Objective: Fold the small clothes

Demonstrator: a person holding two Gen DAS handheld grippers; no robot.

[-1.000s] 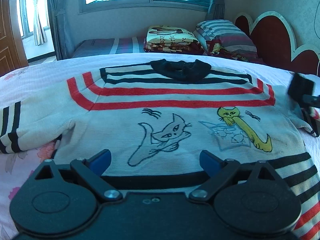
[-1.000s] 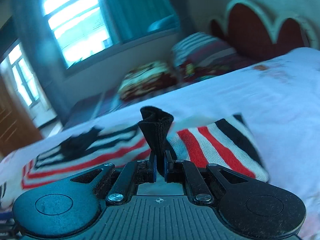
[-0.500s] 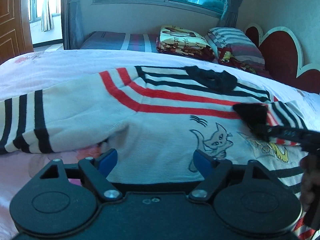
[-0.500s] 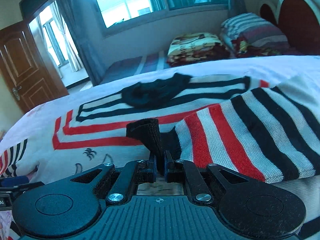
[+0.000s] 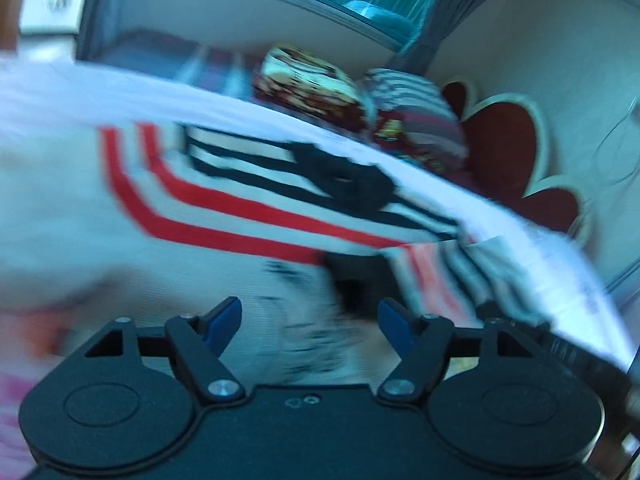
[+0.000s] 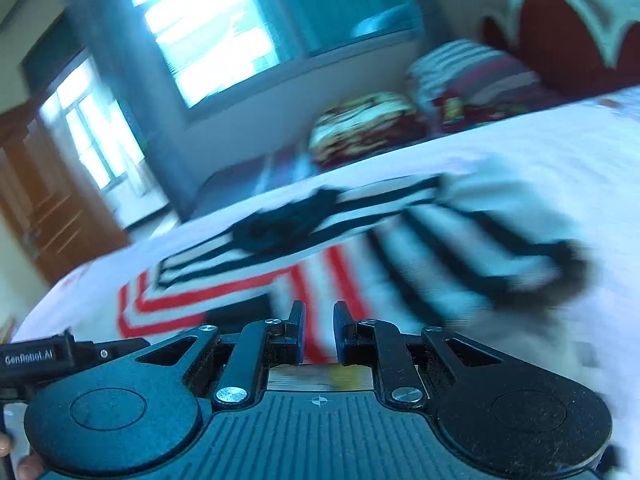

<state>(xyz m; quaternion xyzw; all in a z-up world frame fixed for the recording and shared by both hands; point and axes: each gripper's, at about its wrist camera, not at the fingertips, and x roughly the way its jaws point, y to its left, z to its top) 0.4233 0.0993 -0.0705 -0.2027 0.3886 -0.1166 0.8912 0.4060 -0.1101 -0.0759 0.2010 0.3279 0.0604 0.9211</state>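
A white knit sweater (image 5: 224, 216) with red and black stripes and a black collar (image 5: 344, 184) lies flat on the bed. Its striped right sleeve (image 5: 440, 276) is folded inward over the chest, and the black cuff (image 5: 352, 272) rests on the fabric. My left gripper (image 5: 310, 316) hovers just in front of the cuff; its jaws are closing with nothing pinched between them. In the right wrist view the sweater (image 6: 224, 292) and the folded sleeve (image 6: 460, 248) show blurred. My right gripper (image 6: 320, 332) is opening, its narrow gap empty.
A folded patterned blanket (image 5: 308, 80) and striped pillows (image 5: 416, 108) sit at the bed's far end beside a red headboard (image 5: 504, 152). The left gripper's body (image 6: 36, 356) shows at the right wrist view's left edge. A wooden door (image 6: 44, 216) stands far left.
The right gripper has let go of the black cuff and drawn back, leaving the sleeve folded over the chest. The left gripper has swung right, tilted, and narrowed its jaws.
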